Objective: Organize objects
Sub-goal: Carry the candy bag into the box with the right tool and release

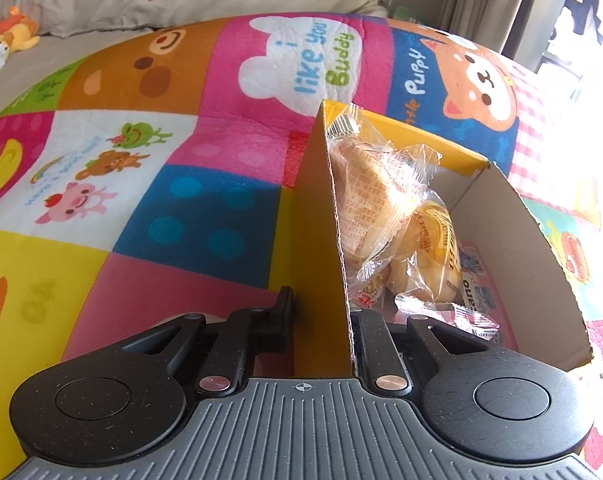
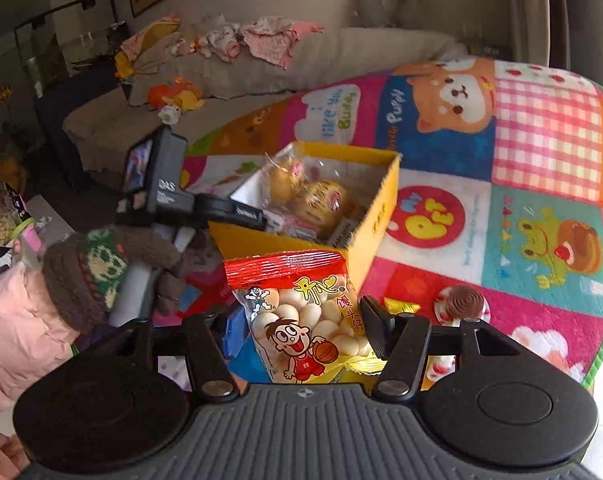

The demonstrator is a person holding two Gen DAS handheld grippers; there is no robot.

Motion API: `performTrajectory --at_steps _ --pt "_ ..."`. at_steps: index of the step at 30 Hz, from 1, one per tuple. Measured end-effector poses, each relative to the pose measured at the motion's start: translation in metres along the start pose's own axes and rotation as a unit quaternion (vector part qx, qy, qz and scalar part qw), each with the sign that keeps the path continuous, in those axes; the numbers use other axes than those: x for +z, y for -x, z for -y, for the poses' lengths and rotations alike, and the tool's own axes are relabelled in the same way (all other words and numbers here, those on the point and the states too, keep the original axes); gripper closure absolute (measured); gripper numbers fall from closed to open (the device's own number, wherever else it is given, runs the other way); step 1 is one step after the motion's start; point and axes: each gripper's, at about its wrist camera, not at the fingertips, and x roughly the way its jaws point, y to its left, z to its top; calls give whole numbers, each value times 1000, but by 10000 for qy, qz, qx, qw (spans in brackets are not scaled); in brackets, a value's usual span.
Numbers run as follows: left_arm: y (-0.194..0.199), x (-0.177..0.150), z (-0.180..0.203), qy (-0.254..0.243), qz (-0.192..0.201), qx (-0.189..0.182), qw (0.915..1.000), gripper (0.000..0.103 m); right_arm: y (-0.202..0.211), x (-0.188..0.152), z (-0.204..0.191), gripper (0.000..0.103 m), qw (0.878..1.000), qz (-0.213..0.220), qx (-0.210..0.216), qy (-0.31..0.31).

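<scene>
Patchwork play mat (image 1: 205,152) under everything; your left gripper (image 1: 321,320) is clamped on the yellow box (image 1: 313,240) wall, wrapped buns (image 1: 381,208) inside. Only the right-wrist view shows your right gripper (image 2: 301,328) pinching the snack bag (image 2: 305,320) just before that box, lollipop (image 2: 463,302) near the mat's edge.

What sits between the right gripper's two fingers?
A snack bag of small round biscuits, red-topped, sits between the right gripper fingers, in front of the yellow box. The right wrist view shows it.

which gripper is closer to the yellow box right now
Left. The left gripper is clamped on the yellow box wall; the right gripper holds a snack bag just short of it.
</scene>
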Motion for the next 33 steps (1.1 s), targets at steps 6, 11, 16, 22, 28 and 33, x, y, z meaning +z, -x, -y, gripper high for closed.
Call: performTrajectory --at_steps 6,11,16,22,28,33 --pt "-1 0 -1 -2 7 -1 10000 87 -7 42 -13 45 9984 541 114 80" --pt "-1 -1 -1 -8 12 -10 10000 87 -41 79 -5 45 9974 662 -64 -266" --pt "0 -2 -1 -12 27 -17 10000 87 -81 98 21 45 9927 509 -187 -1075" --pt "0 -2 -2 -8 46 -30 10000 87 -122 96 35 43 9899 246 -343 -1356" --pt "0 -2 -1 13 50 -33 10000 87 -127 89 40 37 9904 261 -402 -1299" --pt "0 -1 -1 10 38 -20 10000 87 -111 79 50 35 9901 349 -501 -1263"
